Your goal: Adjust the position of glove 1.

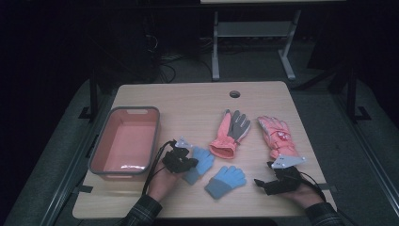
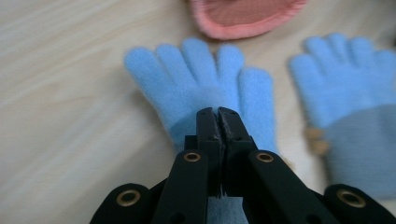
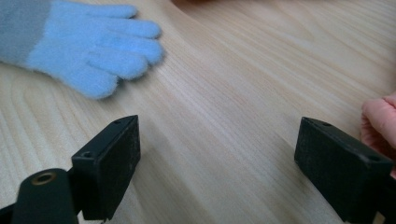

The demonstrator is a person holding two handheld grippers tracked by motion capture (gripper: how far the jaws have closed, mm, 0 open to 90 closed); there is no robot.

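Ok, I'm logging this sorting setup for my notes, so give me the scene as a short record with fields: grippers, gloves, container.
left gripper: shut on the left blue glove, near its cuff
right gripper: open, nothing between the jaws, over bare table
other blue glove: flat on the table, untouched
pink and grey glove: flat, beyond the blue pair
pink glove: flat, far right
bin: pink inside, grey rim, left of the gloves, no glove in it

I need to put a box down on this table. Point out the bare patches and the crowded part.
Free: the far strip of the table between the round hole and the pink bin, and the bin's bare floor. Crowded: the near middle, where two blue gloves, the coral-and-grey glove and the pink ski glove lie among both grippers.
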